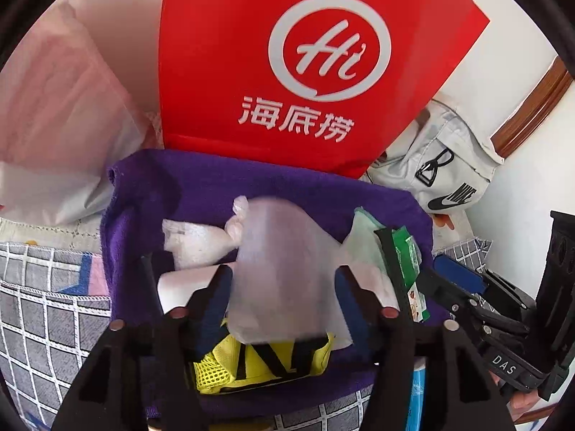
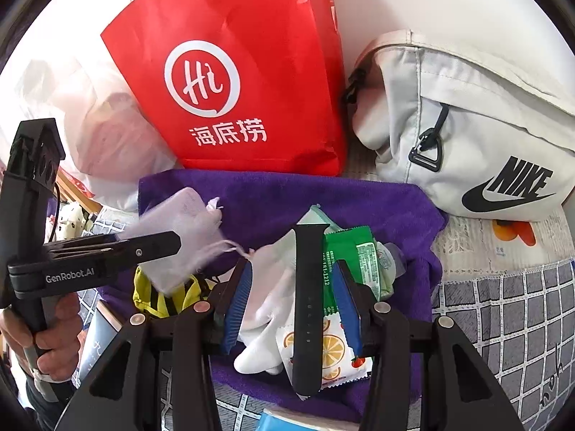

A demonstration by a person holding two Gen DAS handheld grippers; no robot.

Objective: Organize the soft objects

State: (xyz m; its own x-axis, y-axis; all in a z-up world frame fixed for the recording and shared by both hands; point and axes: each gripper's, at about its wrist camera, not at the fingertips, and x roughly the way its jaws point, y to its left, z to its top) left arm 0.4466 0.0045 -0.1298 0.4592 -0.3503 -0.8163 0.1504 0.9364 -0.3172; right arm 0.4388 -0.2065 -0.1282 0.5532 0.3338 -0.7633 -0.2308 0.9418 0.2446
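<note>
While both grippers hover over the purple towel (image 1: 215,186), the left gripper (image 1: 282,273) has its jaws spread with a filmy white pouch (image 1: 284,262) between them; the pouch is blurred and the pads do not seem to press on it, so it looks loose rather than pinched. It hangs above the near half of the towel, over a yellow mesh piece (image 1: 222,370) and a crumpled white cloth (image 2: 266,309). The right gripper (image 2: 291,264) is spread too, pinching nothing. A black strap (image 2: 307,287) lies between its fingers, apart from both pads, its long axis running almost straight along the line the gripper points, with the far end toward the red bag (image 2: 230,89). The cloth sits just left of the strap, against the left pad, and a green packet (image 2: 359,251) lies just right of it, partly beneath. My reading is that the right hand is far nearer the strap and already lined up with it, so closing would catch it across its narrow width, likely gathering some cloth as well. The pouch belongs to the left hand, which seems to need only a landing spot on the towel.
</note>
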